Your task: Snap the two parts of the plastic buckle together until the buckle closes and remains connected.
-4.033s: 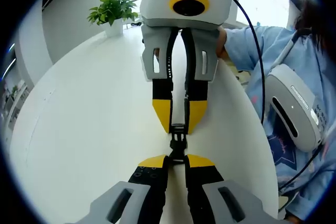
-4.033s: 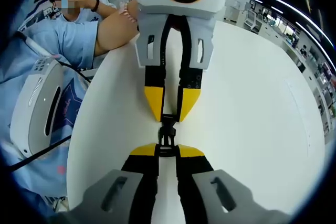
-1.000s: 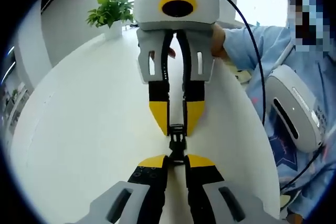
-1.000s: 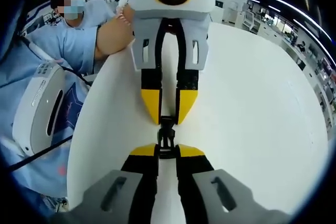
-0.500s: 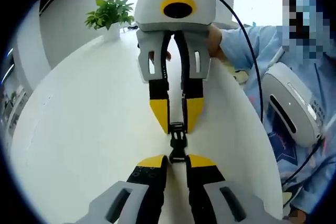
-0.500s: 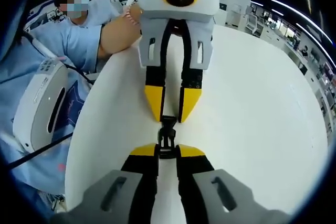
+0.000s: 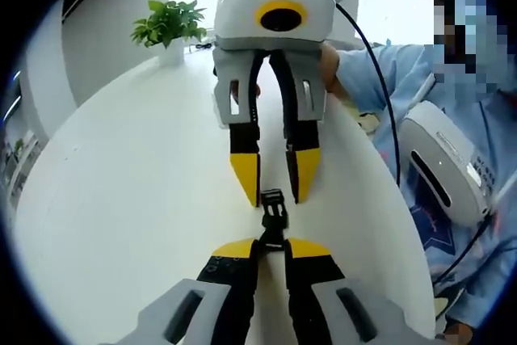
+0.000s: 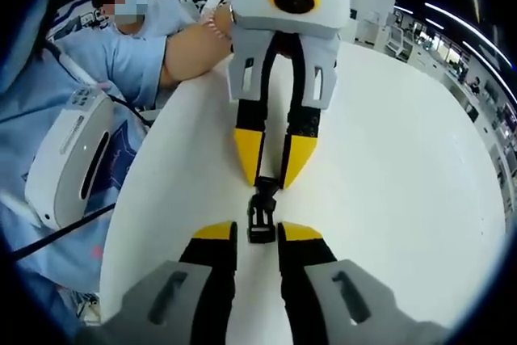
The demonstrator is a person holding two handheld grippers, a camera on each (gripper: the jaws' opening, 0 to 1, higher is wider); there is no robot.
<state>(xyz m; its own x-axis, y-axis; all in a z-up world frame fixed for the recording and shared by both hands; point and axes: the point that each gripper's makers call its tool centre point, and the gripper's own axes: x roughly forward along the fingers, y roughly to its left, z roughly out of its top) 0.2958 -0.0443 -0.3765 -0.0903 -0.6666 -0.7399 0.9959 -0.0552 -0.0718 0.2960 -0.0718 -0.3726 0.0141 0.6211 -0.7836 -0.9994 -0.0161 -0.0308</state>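
The black plastic buckle (image 7: 273,217) hangs just above the white table (image 7: 121,199) as one joined piece. My left gripper (image 7: 273,245) is shut on its near end. Facing it, my right gripper (image 7: 273,191) stands open, its yellow fingertips (image 7: 245,182) spread on either side of the buckle's far end without pinching it. In the right gripper view the buckle (image 8: 260,214) runs from my open right gripper (image 8: 258,232) to the left gripper (image 8: 271,174), whose yellow tips clamp it.
A potted plant (image 7: 170,22) stands at the table's far edge. A person in a blue sleeve (image 8: 121,70) sits along one side of the table (image 8: 404,159) with a white strapped device (image 8: 69,155) and a black cable.
The right gripper's jaws have spread apart and let go of the buckle end. The left gripper keeps its hold, and the buckle stays in one piece.
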